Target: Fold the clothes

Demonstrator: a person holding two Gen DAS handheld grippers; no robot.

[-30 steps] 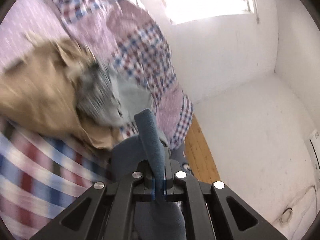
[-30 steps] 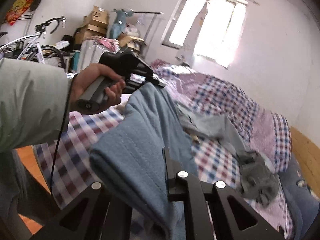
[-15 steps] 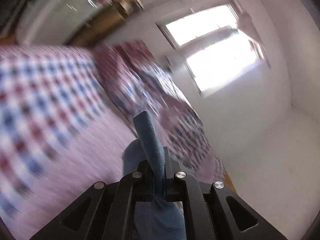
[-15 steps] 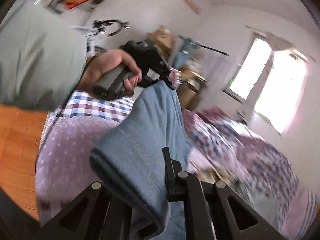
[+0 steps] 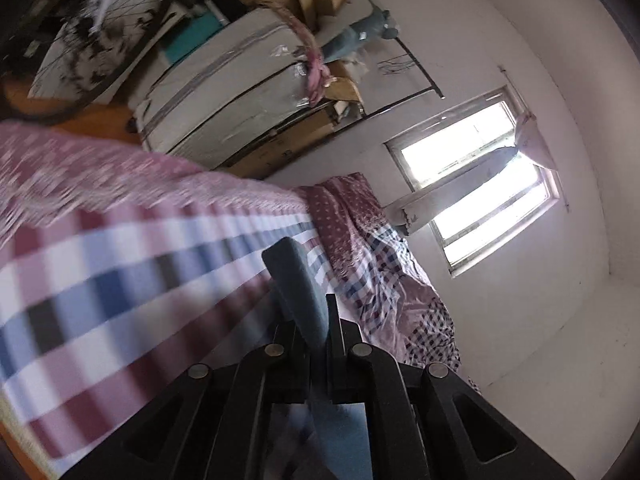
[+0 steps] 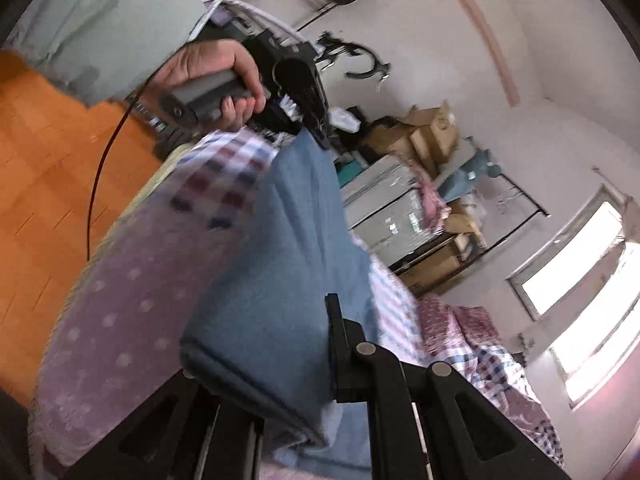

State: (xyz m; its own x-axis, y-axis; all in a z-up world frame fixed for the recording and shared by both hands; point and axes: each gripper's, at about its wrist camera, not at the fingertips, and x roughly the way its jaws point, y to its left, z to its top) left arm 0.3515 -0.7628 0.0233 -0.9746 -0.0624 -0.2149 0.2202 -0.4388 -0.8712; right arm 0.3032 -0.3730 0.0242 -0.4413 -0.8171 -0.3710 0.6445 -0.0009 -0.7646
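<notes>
A blue garment [image 6: 280, 264] is stretched between both grippers above the bed. In the left wrist view its folded edge [image 5: 298, 280] sticks up from between the jaws, and my left gripper [image 5: 318, 332] is shut on it. My right gripper [image 6: 320, 344] is shut on a thick fold of the same cloth, which drapes over its left finger and hides it. In the right wrist view the far corner of the garment is pinched by the left gripper [image 6: 316, 132], held by a person's hand [image 6: 212, 80] in a pale green sleeve.
The bed carries a checked and dotted pink cover [image 5: 120, 272], with rumpled bedding [image 5: 384, 264] toward the window [image 5: 492, 184]. Wrapped mattresses and cardboard boxes [image 5: 248, 92] stand behind, beside a bicycle wheel [image 5: 92, 40]. Orange wood floor [image 6: 44, 184] lies to the left.
Both grippers have swung with the blue garment, away from the pile of clothes on the bed and toward the room's cluttered side and the bed's near edge. Both grips are unchanged.
</notes>
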